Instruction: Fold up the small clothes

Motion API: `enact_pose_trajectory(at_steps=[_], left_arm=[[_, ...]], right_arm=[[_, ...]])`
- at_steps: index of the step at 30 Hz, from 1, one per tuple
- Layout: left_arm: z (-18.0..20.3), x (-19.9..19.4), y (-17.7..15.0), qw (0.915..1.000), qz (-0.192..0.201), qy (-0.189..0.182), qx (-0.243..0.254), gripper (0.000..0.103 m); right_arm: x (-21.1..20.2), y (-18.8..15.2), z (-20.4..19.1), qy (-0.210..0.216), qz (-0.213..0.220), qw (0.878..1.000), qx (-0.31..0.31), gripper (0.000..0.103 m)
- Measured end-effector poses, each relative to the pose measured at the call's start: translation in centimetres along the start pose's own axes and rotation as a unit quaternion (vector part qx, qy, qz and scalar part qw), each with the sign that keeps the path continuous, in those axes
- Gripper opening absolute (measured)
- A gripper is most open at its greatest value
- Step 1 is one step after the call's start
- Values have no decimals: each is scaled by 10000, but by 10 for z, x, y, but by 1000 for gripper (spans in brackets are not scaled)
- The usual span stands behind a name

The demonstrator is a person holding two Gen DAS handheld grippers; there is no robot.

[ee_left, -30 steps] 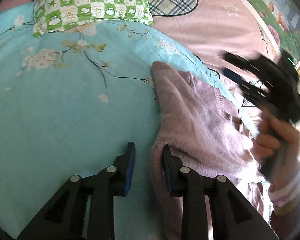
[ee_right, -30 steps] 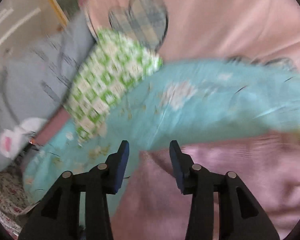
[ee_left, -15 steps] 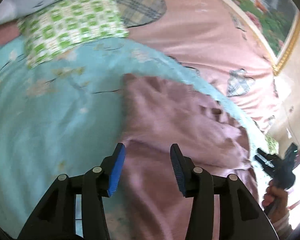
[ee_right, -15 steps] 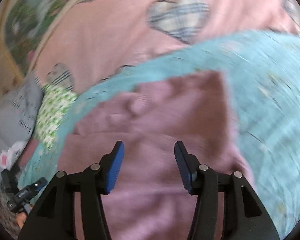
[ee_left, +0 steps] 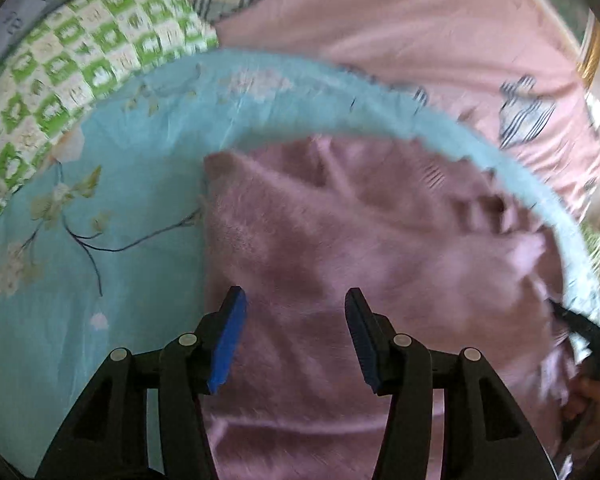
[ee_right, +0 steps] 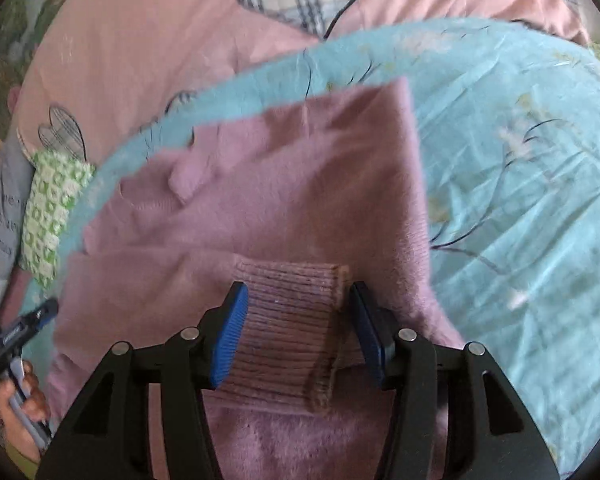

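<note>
A fuzzy mauve sweater [ee_left: 340, 248] lies spread on a light blue floral sheet [ee_left: 80, 260]; it also shows in the right wrist view [ee_right: 300, 184]. My left gripper [ee_left: 296, 336] is open and empty, just above the sweater near its left edge. My right gripper [ee_right: 298, 332] is open, its fingers on either side of the sweater's ribbed cuff [ee_right: 288, 332], which lies folded over the body. The cuff is not pinched. The right gripper also shows at the right edge of the left wrist view [ee_left: 588, 332], and the left gripper at the left edge of the right wrist view [ee_right: 20, 328].
A green-and-white checked pillow [ee_left: 72, 76] lies at the sheet's far left corner. A pink quilt with plaid hearts [ee_right: 160, 40] lies beyond the sheet. Grey bedding [ee_right: 0, 208] is past the pillow. A gold-framed edge [ee_left: 592, 48] stands at the far right.
Both grippers have swung over the sweater and closed in on it. The right gripper now straddles the ribbed cuff. Both jaws have widened.
</note>
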State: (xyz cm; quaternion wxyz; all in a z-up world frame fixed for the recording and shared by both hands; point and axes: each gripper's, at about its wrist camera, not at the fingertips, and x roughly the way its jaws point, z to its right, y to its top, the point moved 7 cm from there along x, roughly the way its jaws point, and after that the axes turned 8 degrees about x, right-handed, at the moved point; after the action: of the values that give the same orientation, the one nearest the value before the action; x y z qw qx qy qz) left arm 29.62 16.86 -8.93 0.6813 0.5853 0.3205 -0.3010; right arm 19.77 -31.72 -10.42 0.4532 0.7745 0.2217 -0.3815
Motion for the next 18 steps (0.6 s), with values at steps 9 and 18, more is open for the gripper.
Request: enact_pose_trajectory(at_steps=[9,18], left_arm=[[-6,7,-6,9987,48,459,200,53],[-9,-38,-33,9994,28,345,50,56]], right_arm=[[-8,26,0,-184,266,9995,24,8],[-43,1,5,204,348,9987,322,41]])
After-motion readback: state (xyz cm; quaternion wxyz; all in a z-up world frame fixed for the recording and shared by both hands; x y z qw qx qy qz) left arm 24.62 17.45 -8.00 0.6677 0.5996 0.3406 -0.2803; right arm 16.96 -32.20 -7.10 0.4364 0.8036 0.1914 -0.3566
